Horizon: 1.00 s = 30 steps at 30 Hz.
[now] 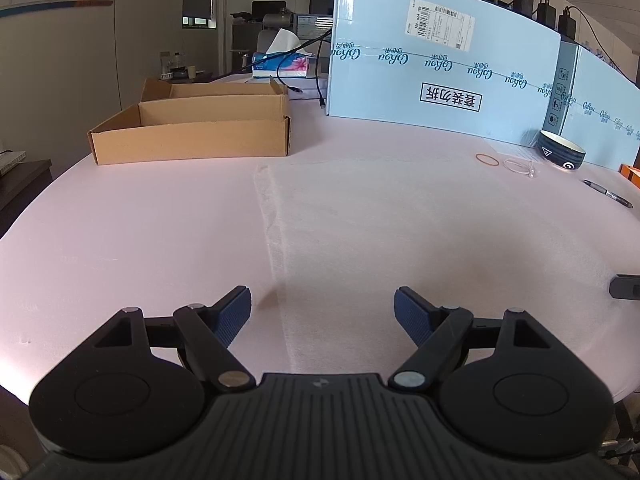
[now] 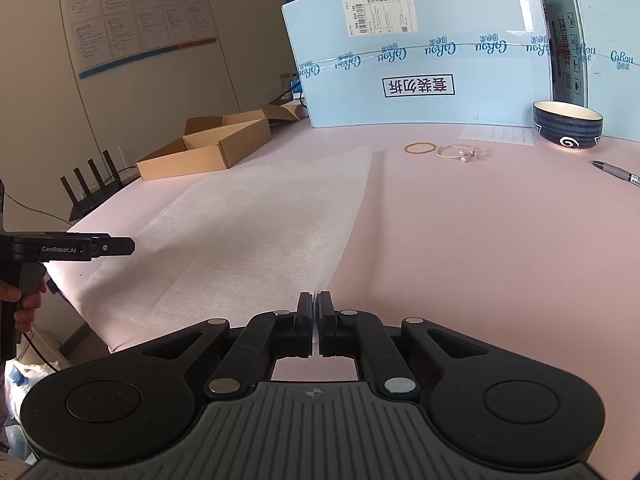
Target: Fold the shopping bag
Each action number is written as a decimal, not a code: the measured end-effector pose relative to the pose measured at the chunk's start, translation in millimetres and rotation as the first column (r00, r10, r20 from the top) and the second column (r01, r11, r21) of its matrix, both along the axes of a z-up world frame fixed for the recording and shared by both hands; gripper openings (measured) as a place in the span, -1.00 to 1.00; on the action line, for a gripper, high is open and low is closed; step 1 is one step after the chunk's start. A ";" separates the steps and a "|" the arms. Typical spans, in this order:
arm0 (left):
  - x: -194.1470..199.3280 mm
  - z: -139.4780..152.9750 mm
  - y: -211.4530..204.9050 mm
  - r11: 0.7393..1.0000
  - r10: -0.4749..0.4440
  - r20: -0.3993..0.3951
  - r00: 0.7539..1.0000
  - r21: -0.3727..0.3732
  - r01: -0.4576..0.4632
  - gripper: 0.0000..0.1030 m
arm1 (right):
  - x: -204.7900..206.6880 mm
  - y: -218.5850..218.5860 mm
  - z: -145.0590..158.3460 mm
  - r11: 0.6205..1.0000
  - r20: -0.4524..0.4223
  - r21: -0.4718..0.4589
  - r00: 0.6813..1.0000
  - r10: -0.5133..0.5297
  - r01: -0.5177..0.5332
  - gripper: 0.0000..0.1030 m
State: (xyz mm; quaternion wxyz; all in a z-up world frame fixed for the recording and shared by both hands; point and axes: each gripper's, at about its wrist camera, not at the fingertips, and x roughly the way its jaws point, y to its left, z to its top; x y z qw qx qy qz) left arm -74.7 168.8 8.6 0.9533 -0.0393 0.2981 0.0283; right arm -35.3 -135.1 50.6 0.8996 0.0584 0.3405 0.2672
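Right gripper (image 2: pixel 317 304) fingers pinched tight on the white shopping bag (image 2: pixel 256 216) edge; left gripper (image 1: pixel 322 312) fingers wide open, holding nothing.

Matt fibrous cloth bag (image 2: pixel 256 220) lies on smooth pink table (image 2: pixel 480 240).

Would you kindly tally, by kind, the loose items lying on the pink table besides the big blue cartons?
White shopping bag: 1
Brown cardboard tray: 1
Dark patterned bowl: 1
Orange rubber band: 1
White looped cord: 1
Pen: 1
Tissue box: 1
Total: 7
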 end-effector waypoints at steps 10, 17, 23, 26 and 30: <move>-6.0 -6.9 -9.2 0.996 -0.060 0.001 0.998 -0.064 0.060 0.56 | -9.9 -16.3 29.5 0.994 0.192 -0.065 0.979 -0.072 0.086 -0.48; -3.1 -5.1 -32.0 0.997 -0.079 0.061 0.995 0.030 0.077 0.33 | -9.6 -0.5 34.5 0.999 0.223 -0.032 0.975 -0.016 0.024 -0.40; 11.4 -9.6 -33.9 0.996 -0.086 0.034 0.996 0.026 0.086 -0.85 | -7.8 28.3 33.0 0.997 0.248 -0.054 0.966 0.069 -0.057 -0.40; 10.2 -8.3 -28.5 0.998 -0.061 0.067 0.996 -0.018 0.062 -1.00 | -7.5 37.8 32.5 0.995 0.262 -0.065 0.961 0.090 -0.076 -0.40; 3.2 2.8 -22.6 0.996 -0.042 0.135 0.990 -0.070 0.051 -1.00 | -5.6 43.0 32.4 0.995 0.267 -0.055 0.958 0.099 -0.088 -0.40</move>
